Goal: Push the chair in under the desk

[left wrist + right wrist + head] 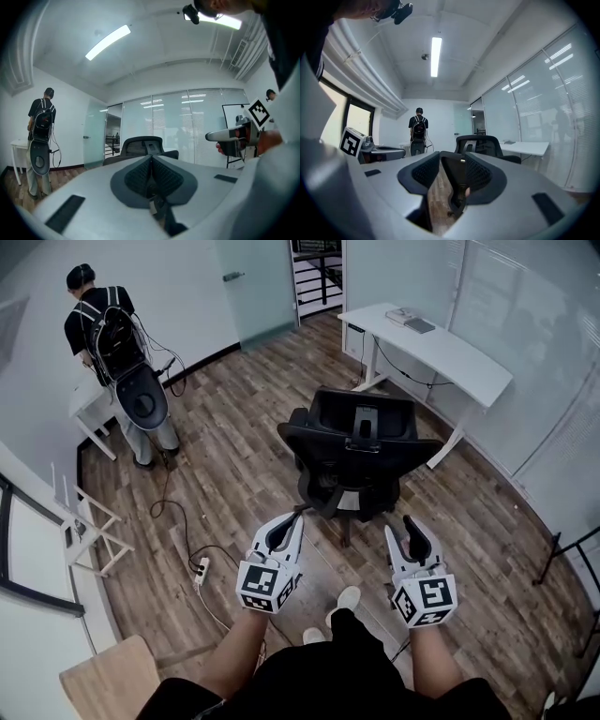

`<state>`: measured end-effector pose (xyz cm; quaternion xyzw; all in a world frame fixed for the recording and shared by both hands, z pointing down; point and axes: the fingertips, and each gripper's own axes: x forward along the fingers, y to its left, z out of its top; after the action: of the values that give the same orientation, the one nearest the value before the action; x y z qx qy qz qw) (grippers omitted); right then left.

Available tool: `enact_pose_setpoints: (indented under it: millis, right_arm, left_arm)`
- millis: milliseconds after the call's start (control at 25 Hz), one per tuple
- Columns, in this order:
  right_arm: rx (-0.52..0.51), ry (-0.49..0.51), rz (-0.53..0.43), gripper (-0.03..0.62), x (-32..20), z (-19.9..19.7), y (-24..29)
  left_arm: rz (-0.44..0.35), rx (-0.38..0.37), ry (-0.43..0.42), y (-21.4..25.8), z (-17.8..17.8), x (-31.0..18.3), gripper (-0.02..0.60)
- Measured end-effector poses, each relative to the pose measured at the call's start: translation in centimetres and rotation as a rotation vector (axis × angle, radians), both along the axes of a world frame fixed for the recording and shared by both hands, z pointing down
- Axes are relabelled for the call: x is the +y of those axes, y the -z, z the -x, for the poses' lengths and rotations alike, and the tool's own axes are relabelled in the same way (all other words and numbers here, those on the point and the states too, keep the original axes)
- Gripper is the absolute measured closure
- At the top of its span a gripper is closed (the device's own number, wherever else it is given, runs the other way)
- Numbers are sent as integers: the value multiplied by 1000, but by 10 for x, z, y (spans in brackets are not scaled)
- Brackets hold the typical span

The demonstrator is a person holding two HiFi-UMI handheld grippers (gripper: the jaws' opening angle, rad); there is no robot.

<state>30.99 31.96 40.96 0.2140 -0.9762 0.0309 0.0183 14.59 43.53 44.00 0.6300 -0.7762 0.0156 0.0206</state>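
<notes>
Your left gripper (284, 524), jaws clenched empty, and right gripper (412, 525), jaws slightly parted and empty, hover behind the black mesh office chair (354, 442), seemingly poised to push it toward the long white desk (441, 348).

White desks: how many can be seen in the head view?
2. One white desk stands at the upper right, beyond the black chair; the other desk is at the left wall, beside the standing person. More may lie out of view.
</notes>
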Motion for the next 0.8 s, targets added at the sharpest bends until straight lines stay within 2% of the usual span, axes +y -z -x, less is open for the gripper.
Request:
enact_pose_setpoints:
  millis: [80,200,240,400,480,640,800]
  right_arm:
    - [20,7,-31,376,-4,5,-4]
    - [60,28,-59,336,-11,13,-13]
    - [72,37,-65,319,-13,17,-17]
    - [125,78,-90,235,-23,34,-29]
    - [153,97,-115,193,-30,42,-32]
    - [217,123,-165,133,-48,58,-38]
    - [309,158,-218,75,-69,78,-52]
  left_arm:
    - [10,-3,-11,-4,1,-7,566]
    - [27,-24,-21,-9,2,-19,559]
    - [41,-41,-27,-10,3,-23,537]
    - [93,-136,-63,-13,9,-41,320]
    - [127,-194,-81,-14,12,-51,252]
    - [210,-299,-87,-24,22,-70,200]
    - [336,-426,-108,-41,35,-95,136]
